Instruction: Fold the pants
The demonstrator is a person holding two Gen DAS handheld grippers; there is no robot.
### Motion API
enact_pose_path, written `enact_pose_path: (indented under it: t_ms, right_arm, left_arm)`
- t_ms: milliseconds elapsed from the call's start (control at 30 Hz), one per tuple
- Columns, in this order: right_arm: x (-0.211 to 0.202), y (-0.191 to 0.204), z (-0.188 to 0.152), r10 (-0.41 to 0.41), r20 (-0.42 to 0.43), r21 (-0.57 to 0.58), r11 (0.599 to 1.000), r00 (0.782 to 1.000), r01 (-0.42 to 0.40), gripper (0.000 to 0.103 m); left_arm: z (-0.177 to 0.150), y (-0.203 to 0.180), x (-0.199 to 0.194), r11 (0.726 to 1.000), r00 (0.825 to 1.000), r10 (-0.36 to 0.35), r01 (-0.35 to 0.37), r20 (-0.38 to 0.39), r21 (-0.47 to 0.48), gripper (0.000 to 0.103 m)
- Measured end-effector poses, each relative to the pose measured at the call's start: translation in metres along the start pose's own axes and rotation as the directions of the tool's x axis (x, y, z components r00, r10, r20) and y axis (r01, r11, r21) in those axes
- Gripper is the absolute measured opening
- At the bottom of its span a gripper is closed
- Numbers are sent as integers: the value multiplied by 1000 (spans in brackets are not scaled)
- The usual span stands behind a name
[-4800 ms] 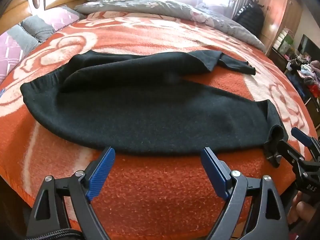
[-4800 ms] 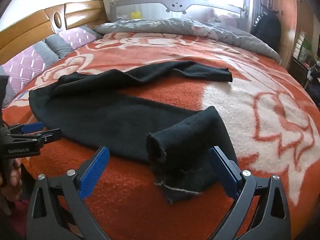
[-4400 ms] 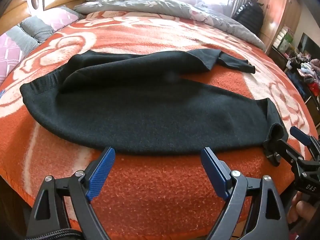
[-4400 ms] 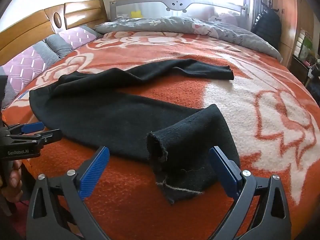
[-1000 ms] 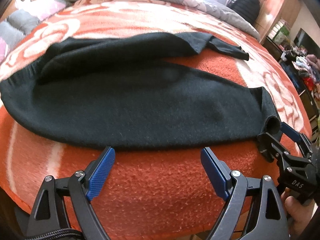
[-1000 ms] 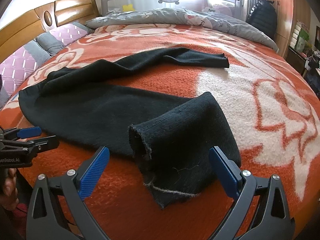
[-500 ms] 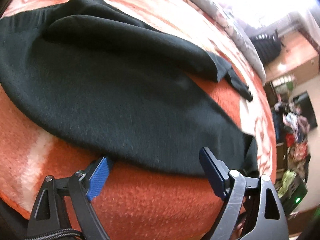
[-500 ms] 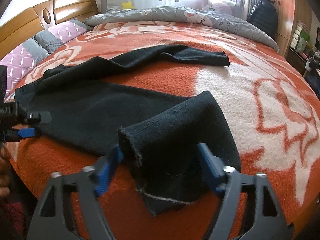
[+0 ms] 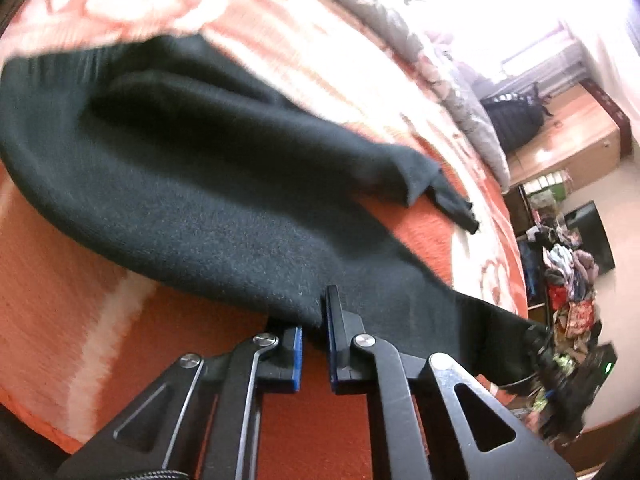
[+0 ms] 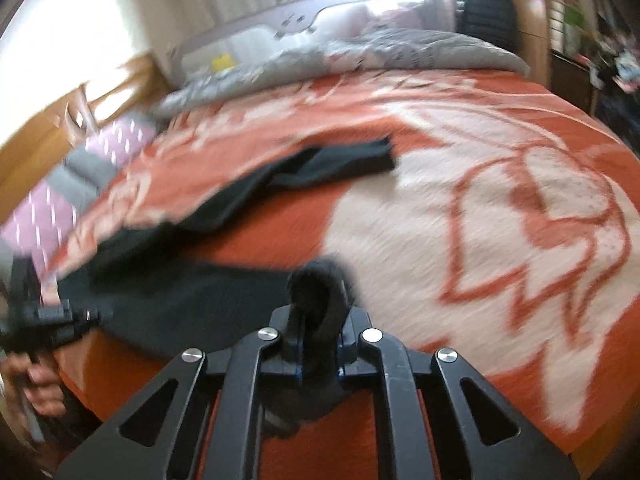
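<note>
Black knit pants [image 9: 200,184] lie spread across an orange and white blanket [image 9: 80,320] on a bed. In the left wrist view my left gripper [image 9: 313,320] has its jaws closing tight on the near edge of the pants, with cloth pinched between the blue pads. My right gripper [image 10: 316,336] is shut on the bunched cuff of the near leg [image 10: 320,280], lifted off the blanket. The pants [image 10: 192,288] stretch between the two grippers. The far leg [image 10: 348,160] lies flat farther back. The picture is blurred by motion.
A grey quilt [image 10: 360,52] is heaped at the far side of the bed, with pillows [image 10: 60,188] and a wooden headboard [image 10: 36,140] to the left. A hand [image 10: 36,384] holds the left gripper [image 10: 60,316]. Cluttered shelves [image 9: 568,280] stand beyond the bed's right edge.
Both grippers went from wide open to shut on the pants: the left on the near edge, the right on the near leg's cuff. Both have rolled, and the right has lifted the cuff.
</note>
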State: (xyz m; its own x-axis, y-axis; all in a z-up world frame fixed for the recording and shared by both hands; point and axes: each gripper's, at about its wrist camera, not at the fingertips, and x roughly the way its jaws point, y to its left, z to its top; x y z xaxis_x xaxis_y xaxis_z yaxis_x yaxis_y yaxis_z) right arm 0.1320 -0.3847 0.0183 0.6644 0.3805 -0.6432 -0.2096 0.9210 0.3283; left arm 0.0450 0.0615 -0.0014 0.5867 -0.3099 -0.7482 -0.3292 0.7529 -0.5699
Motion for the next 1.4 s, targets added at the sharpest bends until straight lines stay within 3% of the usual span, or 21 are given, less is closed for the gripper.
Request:
enact_pose_path:
  t_ms: [200, 300, 433, 600, 667, 733, 767, 800, 867, 900, 933, 1000, 1133, 1400]
  right_arm:
    - [-14, -77, 41, -4, 26, 167, 986, 1000, 0, 11]
    - [-3, -106, 35, -59, 2, 220, 974, 998, 57, 0]
    - [9, -139, 21, -123, -41, 262, 956, 992, 130, 0]
    - [20, -133, 4, -83, -85, 264, 959, 993, 103, 1]
    - [23, -121, 3, -71, -91, 248, 964, 993, 92, 1]
    - [29, -106, 5, -68, -107, 222, 971, 992, 90, 3]
    - [33, -99, 7, -64, -113, 205, 975, 992, 86, 3]
    - [37, -91, 10, -56, -118, 189, 979, 991, 78, 6]
    - [43, -80, 15, -50, -124, 163, 984, 991, 70, 24]
    - [46, -74, 19, -45, -118, 149, 987, 992, 62, 51]
    - [46, -69, 20, -40, -106, 140, 989, 994, 55, 70]
    - [48, -58, 27, -23, -75, 113, 993, 997, 31, 72]
    - [64, -48, 40, 21, -91, 108, 994, 996, -11, 72]
    - [107, -42, 73, 43, -127, 96, 995, 991, -30, 72]
  left_arm:
    - [9, -1, -21, 999, 1000, 6, -7, 19, 45, 7]
    - [2, 4, -13, 998, 1000, 28, -27, -6, 59, 7]
    - [-13, 7, 9, 994, 996, 73, -68, -53, 81, 7]
    - [-22, 18, 22, 991, 990, 109, -101, -87, 86, 7]
    - [-23, 16, 22, 990, 989, 105, -94, -104, 103, 12]
    - [-26, 11, 17, 986, 986, 107, -89, -126, 144, 34]
    - [-28, 6, 12, 982, 986, 102, -79, -132, 170, 39]
    - [-30, 3, 6, 979, 986, 101, -75, -129, 188, 44]
    - [-35, -9, -7, 967, 988, 89, -56, -123, 249, 48]
    - [-36, -15, -12, 961, 990, 75, -40, -121, 273, 48]
    - [-37, -21, -17, 954, 991, 66, -29, -114, 297, 48]
    - [-34, -30, -23, 944, 994, 62, -28, -94, 330, 51]
    - [-16, -52, -17, 913, 995, 78, -47, -61, 406, 52]
    - [27, -98, 28, 774, 983, 183, -140, -6, 617, 56]
